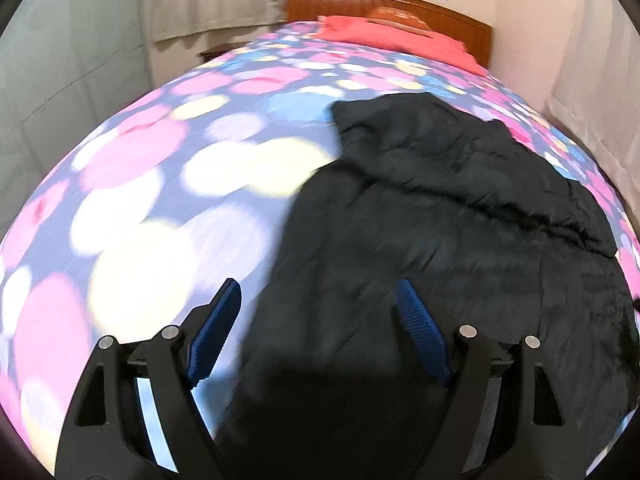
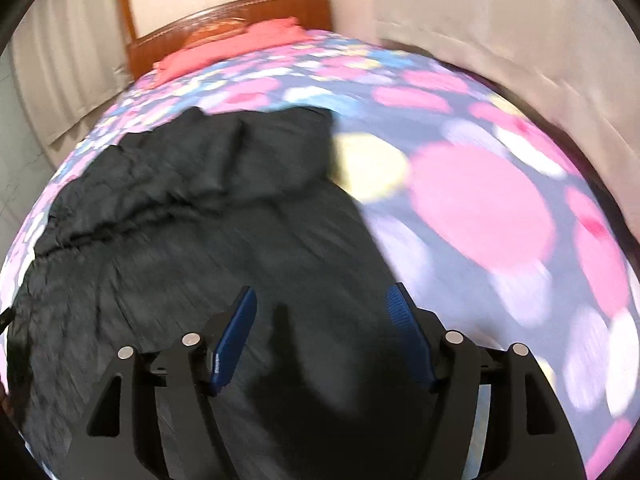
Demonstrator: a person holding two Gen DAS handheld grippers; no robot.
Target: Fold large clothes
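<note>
Across the middle and lower right of the left wrist view, spread flat on a spotted bedsheet (image 1: 168, 184): a black garment (image 1: 460, 216) (rumpled toward its far end). Above its near edge, left gripper (image 1: 318, 322), jaws apart, gripping nothing. Likewise right gripper (image 2: 322, 324), released. Farther up, red pillow (image 1: 396, 34), wooden headboard (image 1: 400, 4).

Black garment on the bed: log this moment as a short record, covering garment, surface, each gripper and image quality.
garment: black garment, rumpled, spread on the bed, not neatly folded
surface: bed with dotted cover
far end: red pillow against wooden headboard
left gripper: jaws open, nothing pinched, above the garment's edge
right gripper: jaws open, nothing pinched, above the garment
image quality: motion blur in both views
</note>
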